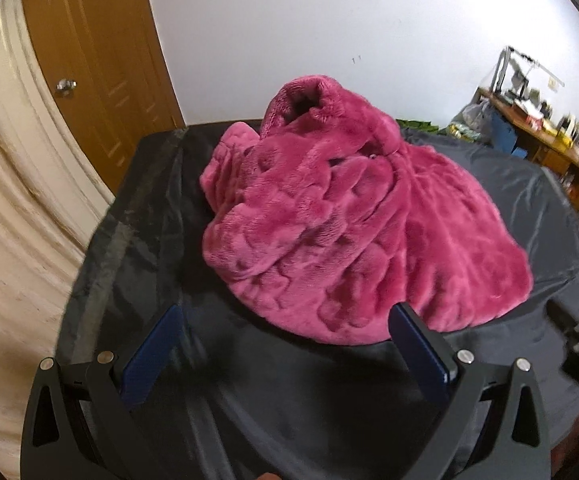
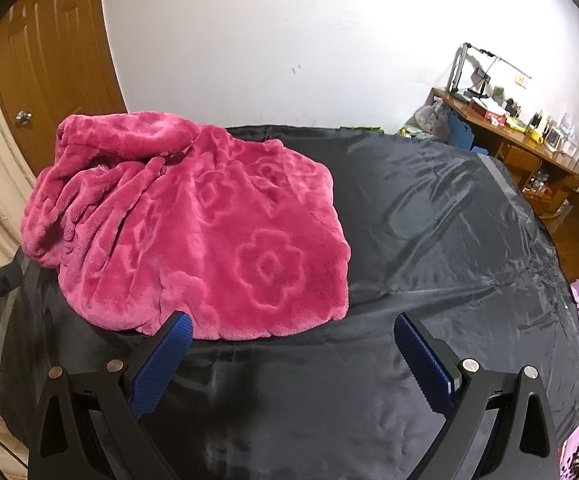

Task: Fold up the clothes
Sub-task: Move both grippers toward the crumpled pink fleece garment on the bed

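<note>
Gaping empty, both hand-held grippers [image 1: 285, 316] [image 2: 293, 326].

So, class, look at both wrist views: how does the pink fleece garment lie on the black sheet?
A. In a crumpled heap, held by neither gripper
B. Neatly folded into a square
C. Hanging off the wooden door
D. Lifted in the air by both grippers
A: the pink fleece garment sits bunched and rumpled on the black sheet, while the left gripper and right gripper both stand open and empty.
</note>
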A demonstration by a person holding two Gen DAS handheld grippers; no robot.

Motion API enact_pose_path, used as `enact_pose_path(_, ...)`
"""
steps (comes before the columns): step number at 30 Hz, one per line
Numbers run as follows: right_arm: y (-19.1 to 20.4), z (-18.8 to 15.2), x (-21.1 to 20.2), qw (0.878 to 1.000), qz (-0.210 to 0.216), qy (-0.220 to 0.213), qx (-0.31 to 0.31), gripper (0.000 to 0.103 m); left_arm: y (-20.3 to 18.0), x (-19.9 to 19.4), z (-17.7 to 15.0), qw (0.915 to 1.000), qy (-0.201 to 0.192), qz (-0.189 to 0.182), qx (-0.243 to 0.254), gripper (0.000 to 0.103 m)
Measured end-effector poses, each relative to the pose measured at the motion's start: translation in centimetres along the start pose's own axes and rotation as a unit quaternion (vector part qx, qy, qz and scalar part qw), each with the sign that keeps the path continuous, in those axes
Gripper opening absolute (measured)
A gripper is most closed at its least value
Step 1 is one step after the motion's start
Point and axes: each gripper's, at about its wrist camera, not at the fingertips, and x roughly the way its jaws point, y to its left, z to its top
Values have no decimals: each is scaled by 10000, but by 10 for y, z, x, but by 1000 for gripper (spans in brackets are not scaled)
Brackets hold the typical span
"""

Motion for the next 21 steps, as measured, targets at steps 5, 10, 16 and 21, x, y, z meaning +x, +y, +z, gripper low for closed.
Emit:
enact_pose_path(5, 8, 2, -48, 9896, -416, -1379, -75, 102, -6, 13, 10, 9992, 307, 205, -170, 103)
enact_pose_path(10, 22, 2, -46, 9900, -228, -1356, -312, 102, -6, 24, 17, 9989, 385, 189, -186, 103)
enact_pose_path(16, 24, -9, -37, 9959, -138, -882, -116, 102, -8, 32, 21, 9987, 462, 149, -179, 103)
enact_pose_path(21, 21, -9, -35, 9969, -82, -781, -95, 102, -9, 40, 26, 9981, 566, 145, -201, 103)
